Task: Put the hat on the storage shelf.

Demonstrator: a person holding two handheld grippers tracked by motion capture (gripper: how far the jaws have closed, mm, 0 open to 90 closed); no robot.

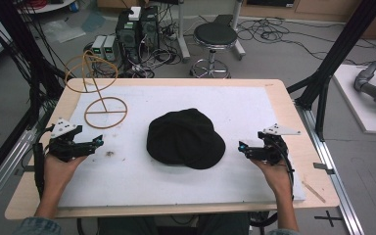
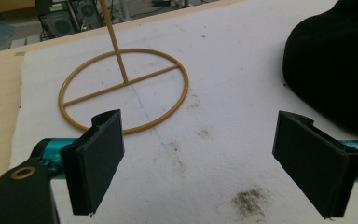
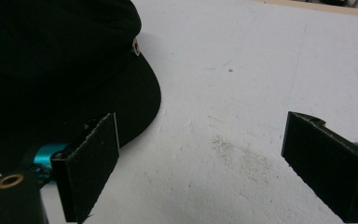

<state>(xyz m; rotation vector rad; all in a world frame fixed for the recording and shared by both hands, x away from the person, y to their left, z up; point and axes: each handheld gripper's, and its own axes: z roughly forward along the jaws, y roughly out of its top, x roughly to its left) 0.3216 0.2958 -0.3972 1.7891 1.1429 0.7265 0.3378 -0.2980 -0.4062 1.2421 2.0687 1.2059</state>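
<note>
A black cap (image 1: 186, 138) lies flat in the middle of the white mat (image 1: 235, 103). A tan wire stand (image 1: 105, 111) with a round ring base and an upright looped top stands at the mat's far left. My left gripper (image 1: 98, 142) hovers near the mat's left edge, open and holding nothing; the ring base (image 2: 123, 88) lies ahead of its jaws and the cap (image 2: 331, 60) is off to their right. My right gripper (image 1: 242, 147) rests just right of the cap, open and holding nothing, with the cap's brim (image 3: 135, 93) beside its left jaw.
The wooden table (image 1: 293, 112) edges the mat on all sides. Dirty smudges (image 2: 251, 201) mark the mat near the left gripper. Behind the table are a round stool (image 1: 214, 36), computer boxes (image 1: 137, 29) and floor cables. A black frame post (image 1: 342, 49) rises at the right.
</note>
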